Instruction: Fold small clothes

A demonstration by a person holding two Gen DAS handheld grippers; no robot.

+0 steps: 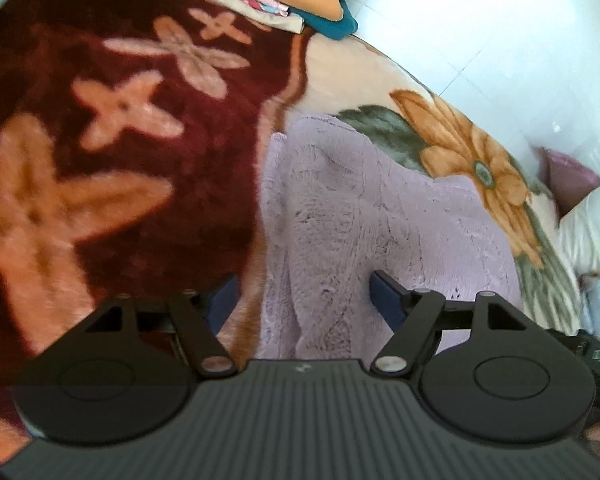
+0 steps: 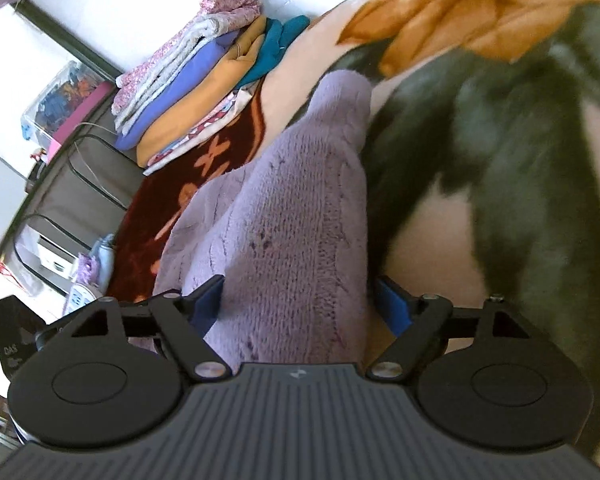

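Item: my left gripper point(image 1: 302, 300); jaws wide, nothing held; lilac knit garment point(image 1: 372, 216) lies under and btwn the fingers, pads clear of it. My right gripper point(image 2: 296, 300); jaws wide, straddling the same knit point(image 2: 300, 208), no squeeze seen. Garment: flat on floral blanket point(image 1: 140, 184); long axis runs away from the right gripper, narrow end pointing twd the folded stack point(image 2: 204, 80). Step, as I judge: mid-fold, between grasps; next needs fresh hold on near edge w/ both, then carry over evenly.

A clear plastic box point(image 2: 60, 96) of colourful bits sits beside a grey fabric organiser point(image 2: 84, 176).
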